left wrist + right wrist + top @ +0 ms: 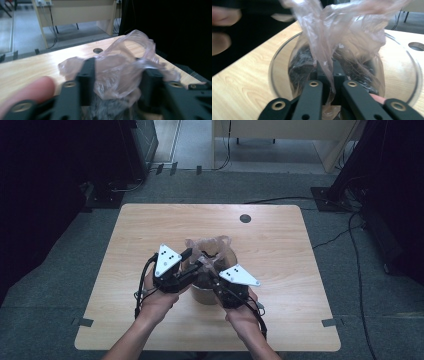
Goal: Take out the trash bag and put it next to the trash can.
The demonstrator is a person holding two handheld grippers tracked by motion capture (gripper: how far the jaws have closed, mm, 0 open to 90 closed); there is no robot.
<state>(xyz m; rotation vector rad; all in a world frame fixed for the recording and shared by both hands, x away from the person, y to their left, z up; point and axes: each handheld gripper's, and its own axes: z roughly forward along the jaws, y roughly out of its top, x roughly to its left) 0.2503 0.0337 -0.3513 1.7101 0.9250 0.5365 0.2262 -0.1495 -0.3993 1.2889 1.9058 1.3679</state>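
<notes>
While both hands meet near the middle of the wooden table, the left gripper and the right gripper work a thin, translucent plastic bag. The bag sits inside a clear round container at table centre, its crumpled top rising toward twelve o'clock in the high view. Dark contents lie in the bag's lower part. The right gripper approaches from five o'clock; its jaws are clamped tight on a fold of the film. The left gripper comes in from eight o'clock; its jaws stand partly apart with bunched film between them, and whether the pads press it cannot be told. A round hole marks the table at one o'clock.
</notes>
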